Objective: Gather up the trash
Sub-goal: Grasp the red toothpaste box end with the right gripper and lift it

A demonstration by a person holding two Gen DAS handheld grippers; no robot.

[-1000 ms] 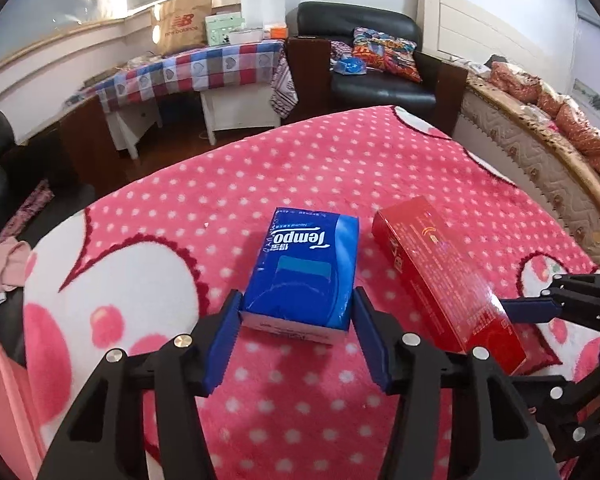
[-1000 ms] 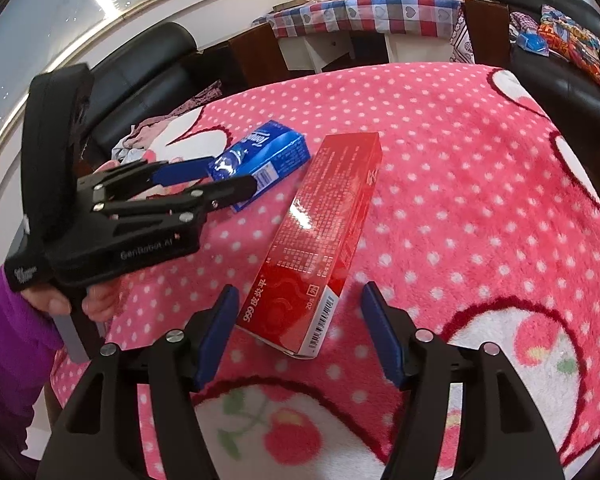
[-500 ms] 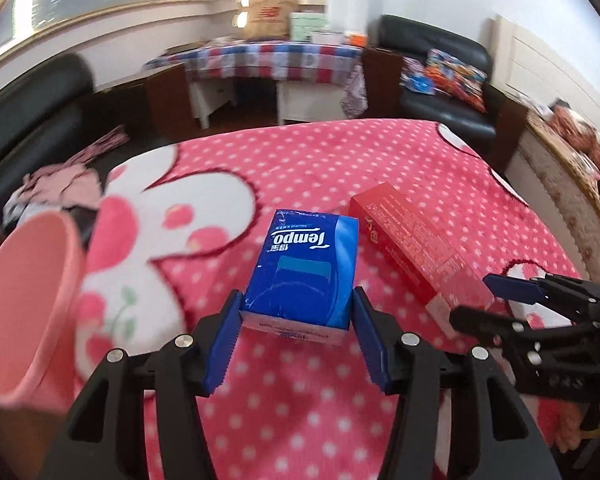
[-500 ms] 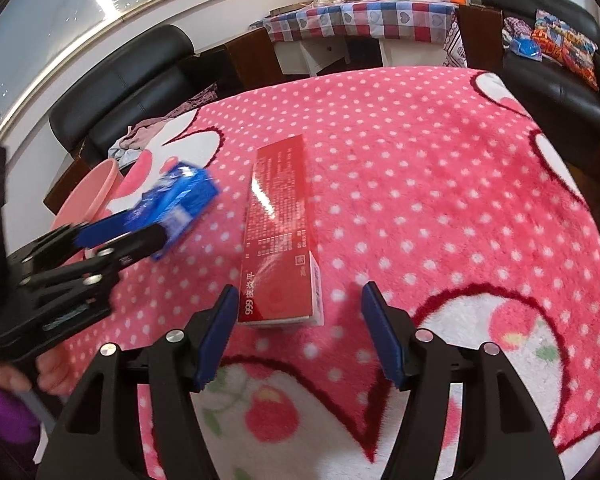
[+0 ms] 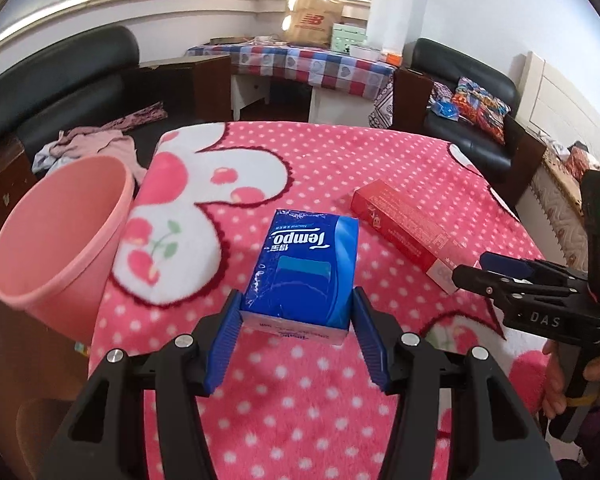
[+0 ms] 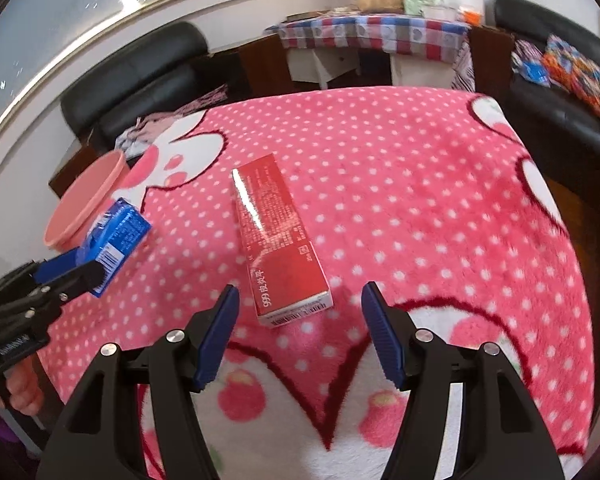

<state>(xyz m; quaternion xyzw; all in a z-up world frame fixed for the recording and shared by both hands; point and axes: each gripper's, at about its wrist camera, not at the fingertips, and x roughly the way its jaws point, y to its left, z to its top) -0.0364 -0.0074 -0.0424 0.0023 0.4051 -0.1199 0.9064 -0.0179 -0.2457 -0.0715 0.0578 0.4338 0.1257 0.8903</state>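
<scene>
My left gripper [image 5: 296, 312] is shut on a blue Tempo tissue pack [image 5: 306, 268], held above the pink dotted blanket [image 5: 380, 168]. From the right wrist view the same blue pack [image 6: 116, 236] hangs near the rim of a pink bin [image 6: 82, 200]. That pink bin [image 5: 60, 236] stands at the blanket's left edge, left of the pack. A long red box [image 6: 278, 236] lies flat on the blanket. My right gripper [image 6: 298, 312] is open, its blue pads either side of the box's near end without touching it. The red box [image 5: 404, 228] also shows right of the tissue pack.
Black sofas [image 5: 60, 80] and an armchair [image 5: 468, 112] ring the bed. A checked-cloth table [image 5: 300, 64] with a paper bag stands behind. Loose clothes [image 5: 88, 144] lie beyond the bin. A padded bed edge [image 5: 560, 208] runs along the right.
My left gripper has carried the tissue pack leftward to beside the pink bin, which has come into view. The right gripper has stayed over the red box's near end.
</scene>
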